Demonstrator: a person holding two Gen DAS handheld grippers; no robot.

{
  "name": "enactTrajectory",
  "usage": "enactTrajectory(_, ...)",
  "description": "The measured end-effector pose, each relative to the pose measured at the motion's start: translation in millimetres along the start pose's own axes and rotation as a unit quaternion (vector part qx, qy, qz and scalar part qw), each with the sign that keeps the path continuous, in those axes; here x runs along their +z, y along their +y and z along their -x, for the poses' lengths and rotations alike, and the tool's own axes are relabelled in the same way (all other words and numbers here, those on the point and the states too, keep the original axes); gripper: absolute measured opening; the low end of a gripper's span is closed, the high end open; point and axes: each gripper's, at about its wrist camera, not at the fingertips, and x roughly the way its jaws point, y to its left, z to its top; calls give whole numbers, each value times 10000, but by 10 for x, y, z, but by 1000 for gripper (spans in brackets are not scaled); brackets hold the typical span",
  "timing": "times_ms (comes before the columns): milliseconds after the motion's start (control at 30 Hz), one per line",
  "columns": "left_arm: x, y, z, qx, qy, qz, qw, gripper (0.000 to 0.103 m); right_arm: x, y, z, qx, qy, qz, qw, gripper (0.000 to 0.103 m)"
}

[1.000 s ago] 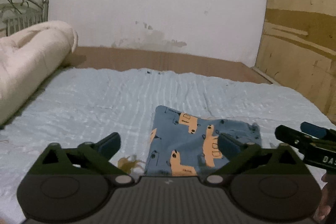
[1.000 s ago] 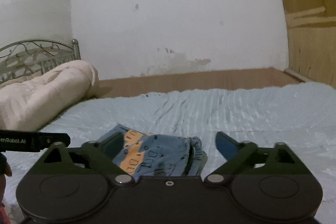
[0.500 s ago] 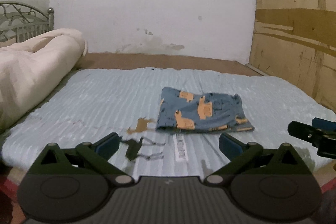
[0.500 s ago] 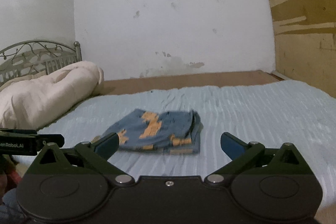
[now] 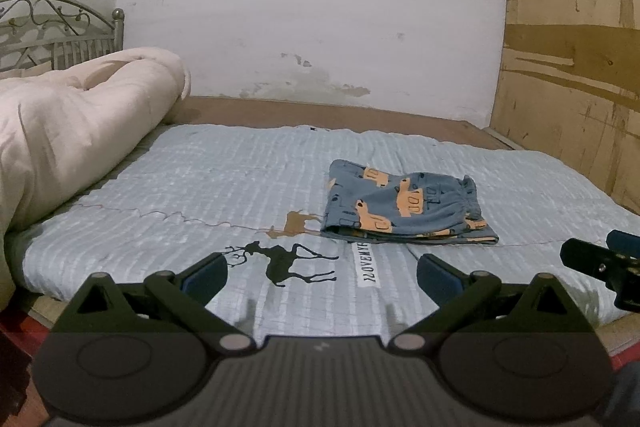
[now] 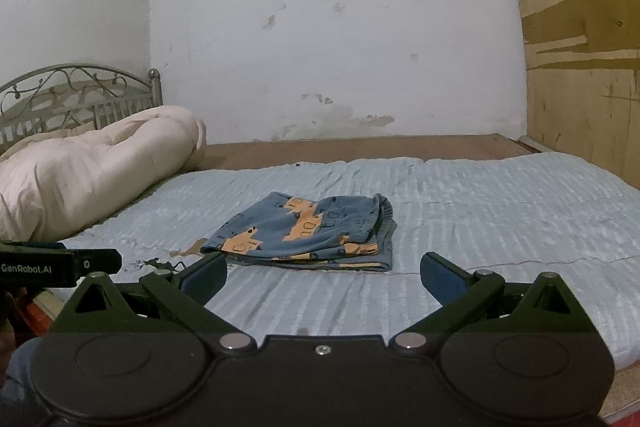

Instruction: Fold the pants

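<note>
Blue pants [image 5: 404, 207] with orange car prints lie folded into a flat rectangle on the light blue bedspread [image 5: 200, 195]. In the right wrist view the same pants [image 6: 312, 231] sit just beyond the fingertips. My left gripper [image 5: 320, 273] is open and empty, held back over the near edge of the bed, well short of the pants. My right gripper [image 6: 322, 273] is also open with nothing between its fingers. Its tip shows at the right edge of the left wrist view, and the left gripper's body [image 6: 56, 263] shows at the left of the right wrist view.
A rolled cream duvet [image 5: 76, 131] lies along the left side of the bed, before a metal headboard [image 5: 60, 35]. A white wall [image 5: 312, 11] stands behind and a plywood panel [image 5: 572, 67] to the right. A black deer print [image 5: 288, 263] marks the bedspread near the front edge.
Both grippers have pulled back from the pants toward the near bed edge and stayed open. The folded pants lie still and now look farther away in both views.
</note>
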Motion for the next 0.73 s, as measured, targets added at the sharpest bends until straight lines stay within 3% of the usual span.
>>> enactTrajectory(733,-24,-65,-28,-91,1,-105,9999,102,-62,-17,-72,7,107,10,9999,102)
